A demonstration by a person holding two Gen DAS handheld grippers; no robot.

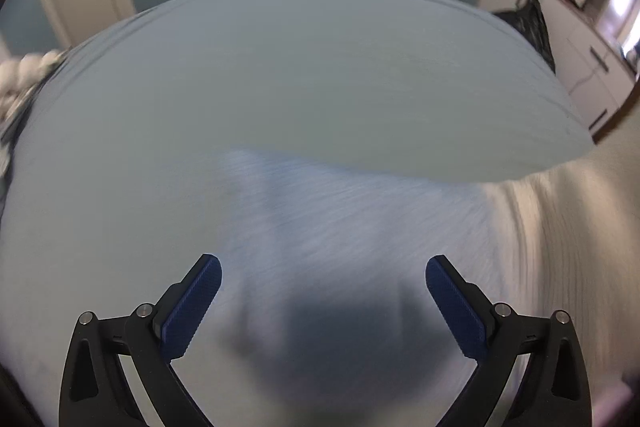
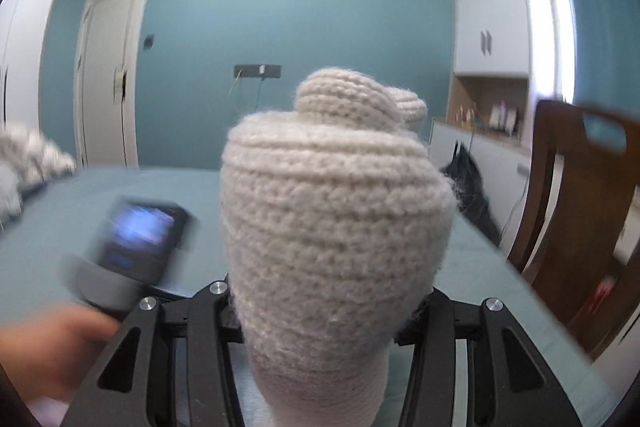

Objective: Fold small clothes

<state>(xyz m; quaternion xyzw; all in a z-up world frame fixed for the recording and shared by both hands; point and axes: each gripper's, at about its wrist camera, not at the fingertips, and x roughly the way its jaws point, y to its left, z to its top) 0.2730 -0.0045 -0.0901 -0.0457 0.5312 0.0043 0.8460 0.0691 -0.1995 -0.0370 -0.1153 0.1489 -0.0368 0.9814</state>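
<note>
**Two tools, one knitted piece in hand**

Two tools are mine here. My left tool [image 1: 322, 269] has its blue pads [image 1: 192, 307] spread wide apart with nothing between them. It hangs over the bench [image 1: 280, 67], which is covered in a pale blue-grey cloth, and the picture is blurred. A pale blue piece of fabric [image 1: 340, 219] lies just under the pads; I cannot tell what garment it is. At the right of that view cream ribbed fabric [image 1: 560, 227] shows beside it.

My right tool [image 2: 320, 307] is clamped on a cream knitted piece [image 2: 336, 219], which stands up between the arms and hides the tips. Left of it I see my left hand [image 2: 44, 351] on the other tool's handle with its small screen [image 2: 140, 235]. A wooden chair [image 2: 580, 211] stands at the bench's right edge.
</note>
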